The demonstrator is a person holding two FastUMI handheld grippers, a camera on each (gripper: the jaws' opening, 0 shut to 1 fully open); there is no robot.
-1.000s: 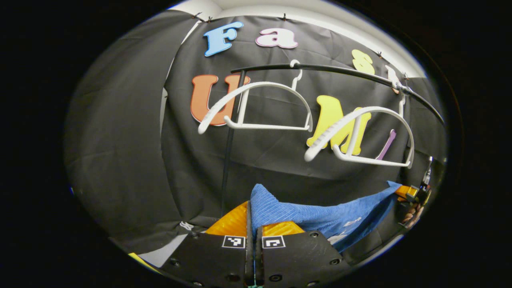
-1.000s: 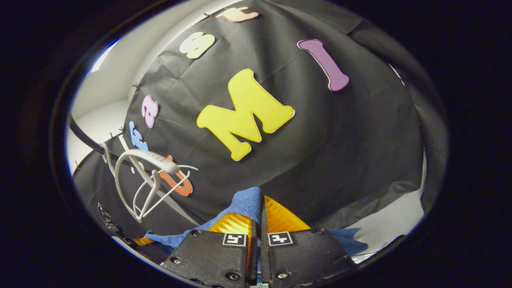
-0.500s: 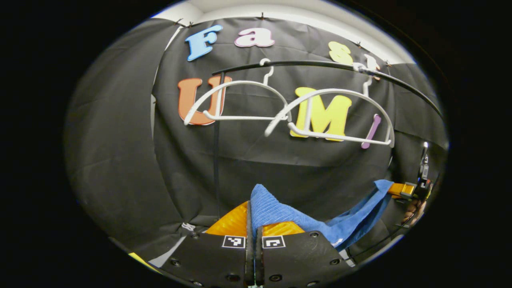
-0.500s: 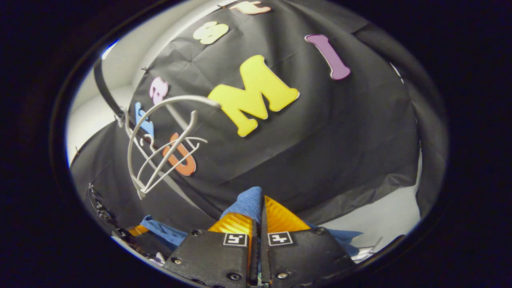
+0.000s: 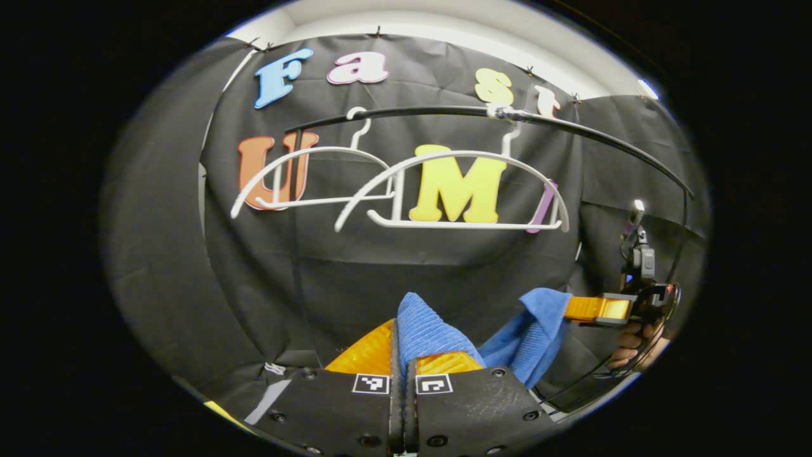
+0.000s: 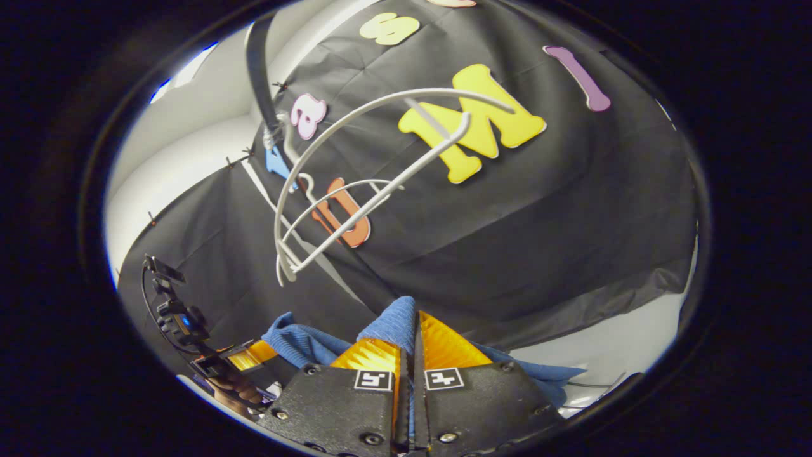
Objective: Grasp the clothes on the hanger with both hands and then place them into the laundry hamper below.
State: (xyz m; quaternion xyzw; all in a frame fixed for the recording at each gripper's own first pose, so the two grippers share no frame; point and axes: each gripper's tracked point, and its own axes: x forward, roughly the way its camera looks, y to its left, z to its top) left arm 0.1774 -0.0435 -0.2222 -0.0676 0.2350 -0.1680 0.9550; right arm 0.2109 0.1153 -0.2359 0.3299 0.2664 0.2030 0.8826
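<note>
A blue knitted garment (image 5: 530,333) hangs slack between my two grippers, below and clear of the hangers. At the bottom of the left gripper view, my left gripper (image 5: 399,331) is shut on a bunched fold of it. The right gripper (image 5: 571,309), held by a hand, pinches the garment's other end at the right. In the right gripper view, my right gripper (image 6: 413,322) is shut on the blue garment (image 6: 298,339). The left gripper (image 6: 250,354) shows at the lower left, with cloth at its orange fingers.
Two bare white hangers (image 5: 457,190) (image 5: 304,184) hang from a black rail (image 5: 444,112) above the garment, in front of the black cloth wall. The same hangers (image 6: 380,171) and rail (image 6: 257,76) appear tilted in the right gripper view. A pale floor strip (image 6: 622,343) lies at the lower right.
The two grippers have come closer together, and the garment between them has gone from stretched to slack and bunched. The hangers have slid leftward in the left gripper view and swung higher in the right.
</note>
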